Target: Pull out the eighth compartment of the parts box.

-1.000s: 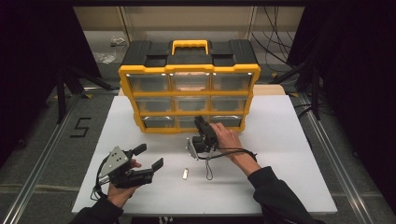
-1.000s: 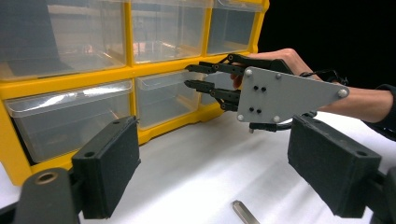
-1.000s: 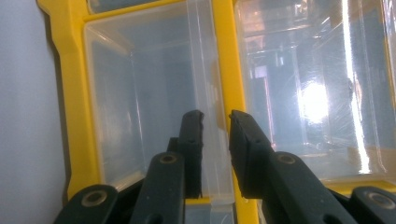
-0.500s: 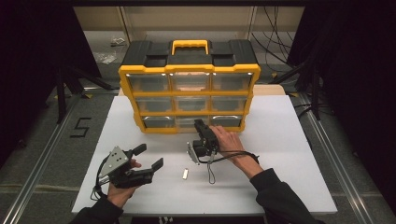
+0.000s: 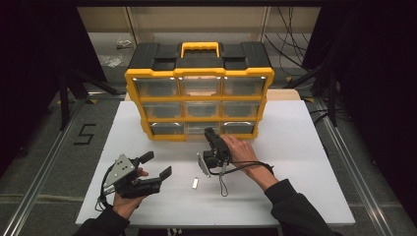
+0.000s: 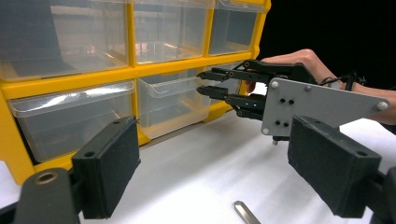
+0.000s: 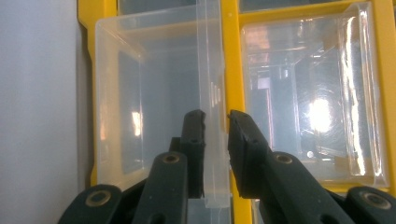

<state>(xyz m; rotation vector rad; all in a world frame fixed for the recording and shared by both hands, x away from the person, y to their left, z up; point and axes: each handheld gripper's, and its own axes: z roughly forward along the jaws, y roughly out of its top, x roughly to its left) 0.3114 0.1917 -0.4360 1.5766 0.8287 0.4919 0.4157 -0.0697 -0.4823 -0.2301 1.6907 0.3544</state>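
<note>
Low at the left of the high view, left gripper (image 5: 158, 164) held above the white table (image 5: 305, 196) in a hand, jaws spread wide, nothing between them – pads (image 6: 108, 170) well apart in the left gripper view. Just right of it, small metal piece (image 5: 194, 183) lying flat on the table, untouched. At centre, right gripper (image 5: 210, 132) pointed at the yellow organiser (image 5: 199, 73), jaws narrowed on the front lip of the clear bottom-middle drawer (image 5: 202, 127) – lip between the fingertips (image 7: 194, 123) in the right gripper view, drawer pulled slightly out of its slot. Right of that, hand (image 5: 241, 150) on the gripper body, cable (image 5: 246, 167) trailing toward the sleeve.
</note>
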